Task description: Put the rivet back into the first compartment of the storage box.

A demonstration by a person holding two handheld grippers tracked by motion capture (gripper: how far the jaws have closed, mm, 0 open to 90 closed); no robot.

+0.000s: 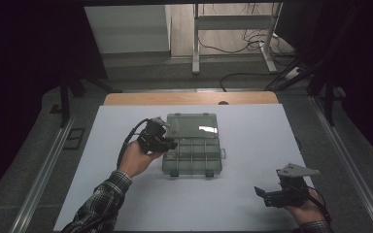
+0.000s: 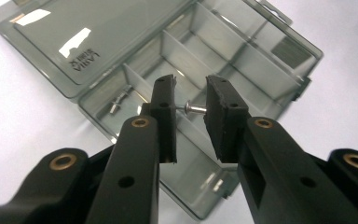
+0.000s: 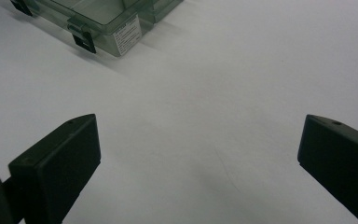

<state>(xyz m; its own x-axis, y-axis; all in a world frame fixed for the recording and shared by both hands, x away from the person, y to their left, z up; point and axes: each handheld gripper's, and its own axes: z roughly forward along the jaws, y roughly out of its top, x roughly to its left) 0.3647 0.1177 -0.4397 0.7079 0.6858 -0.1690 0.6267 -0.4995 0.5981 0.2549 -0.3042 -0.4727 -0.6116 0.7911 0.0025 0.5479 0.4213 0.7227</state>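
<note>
In the high view, a smoky transparent compartment box [image 1: 193, 144] is seen lying open a little left of the middle of the frame, on the white sheet [image 1: 243, 194] that covers the counter. Its lid is laid flat toward the top of the frame, and the divided tray is nearer the bottom. The left tongs [image 1: 171, 144] are held over the left edge of the tray by a hand in a plaid sleeve [image 1: 102, 201], which enters from the lower left. The right tongs [image 1: 261, 193] are seen at the lower right of the frame, well apart from the box and low over the bare sheet.

In the left gripper view, a small metal screw [image 2: 193, 109] is clamped between the two black pads of the left tongs [image 2: 191, 112], near the middle of the frame. It is held crosswise, its head against the right pad. The box [image 2: 51, 42] is spread behind it, with the lid at the upper left and the compartments running to the upper right. Another small metal part [image 2: 119, 101] is seen lying in the compartment left of the tongs.

In the right gripper view, the right tongs [image 3: 198, 158] are seen spread wide apart, one pad at the lower left and one at the lower right, with nothing but white sheet between them. A corner of the box [image 3: 116, 23], with a latch and a label, is seen at the upper left.
</note>
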